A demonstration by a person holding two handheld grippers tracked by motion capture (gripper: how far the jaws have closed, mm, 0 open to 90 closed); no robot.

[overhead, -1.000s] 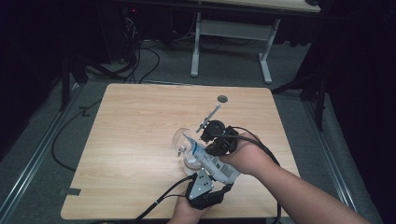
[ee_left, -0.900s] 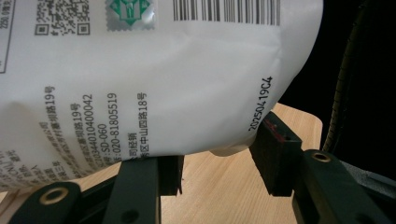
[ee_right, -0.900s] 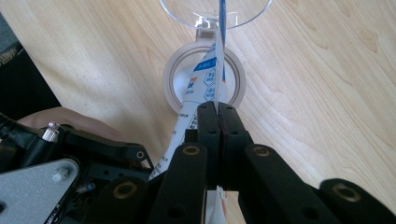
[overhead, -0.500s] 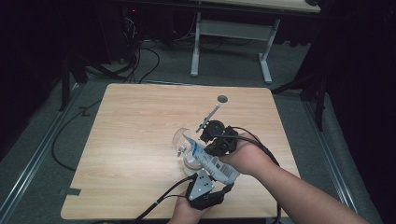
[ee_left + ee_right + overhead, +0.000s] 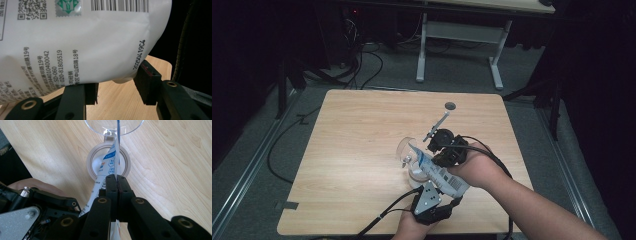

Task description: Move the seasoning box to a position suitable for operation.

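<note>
Dark room, grey floor, white-legged desk behind.

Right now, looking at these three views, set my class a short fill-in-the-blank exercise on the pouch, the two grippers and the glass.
1. The right gripper pinches the upper edge of the white ____.
2. The left gripper grips the pouch's ____ end.
3. The pouch's top corner tilts over the rim of a clear ____.
4. A small dark disc lies on the ____ table.

Missing words: pouch; lower; glass; wooden
</note>
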